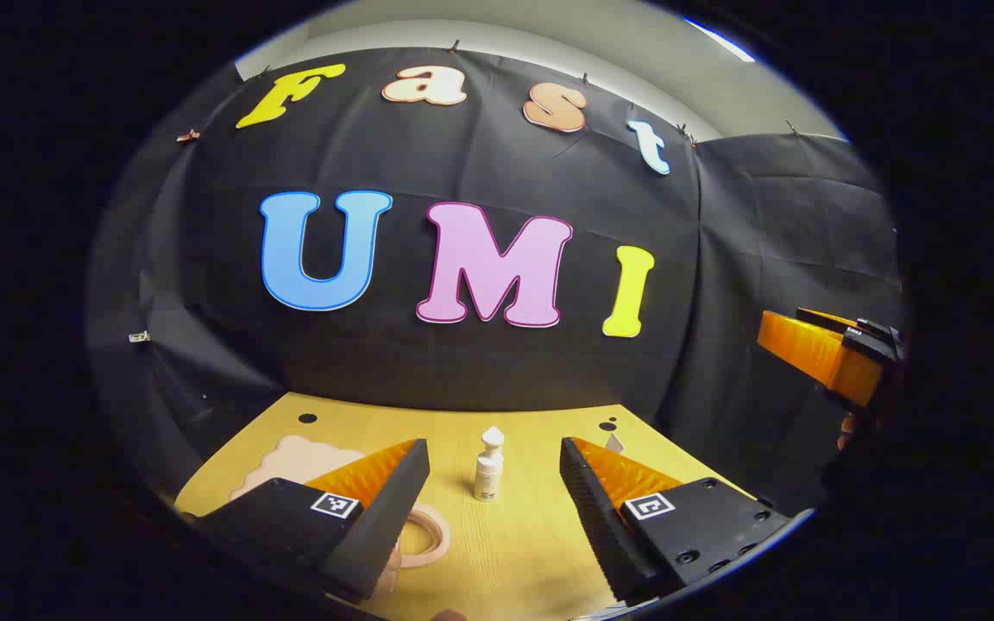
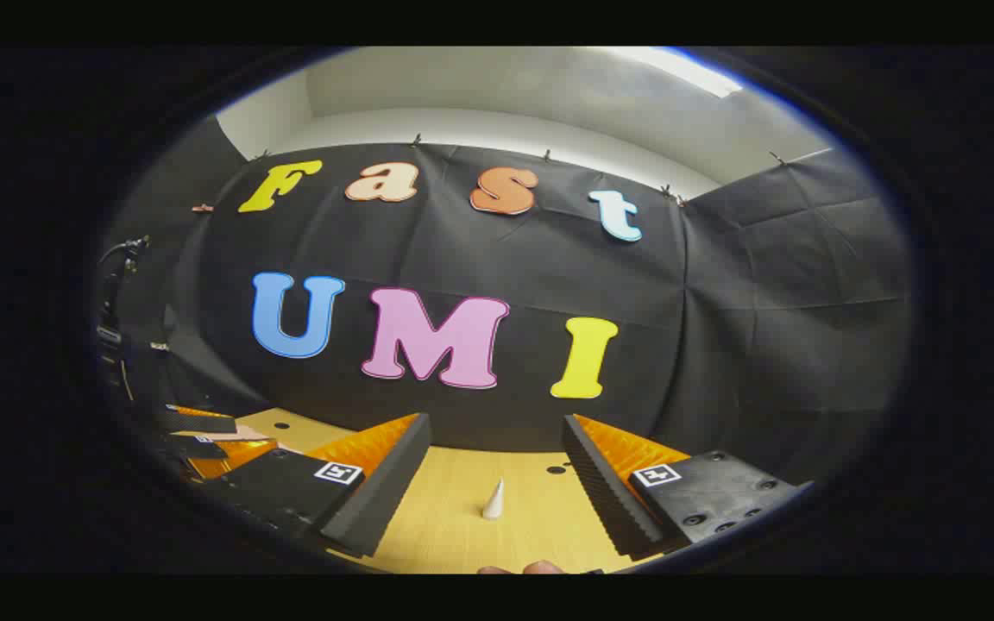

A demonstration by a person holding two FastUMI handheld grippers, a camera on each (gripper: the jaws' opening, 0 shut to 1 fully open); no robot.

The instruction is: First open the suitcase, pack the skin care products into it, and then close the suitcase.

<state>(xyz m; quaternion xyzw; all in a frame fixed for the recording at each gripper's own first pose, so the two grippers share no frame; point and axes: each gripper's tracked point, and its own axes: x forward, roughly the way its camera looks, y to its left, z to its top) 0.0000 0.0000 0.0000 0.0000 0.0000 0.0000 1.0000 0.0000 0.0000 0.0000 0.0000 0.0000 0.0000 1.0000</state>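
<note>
Both tongs spread, empty; bottle [image 1: 488,466] upright ahead between left tongs [image 1: 493,470] fingers, untouched.

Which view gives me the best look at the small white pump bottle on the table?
The left gripper view: the white pump bottle stands upright between its open jaws. In the right gripper view I can't pick it out.

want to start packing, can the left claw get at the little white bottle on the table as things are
Probably yes. The bottle stands upright on the table, straight ahead of the open left claw, and nothing lies between its fingers and the bottle.
</note>
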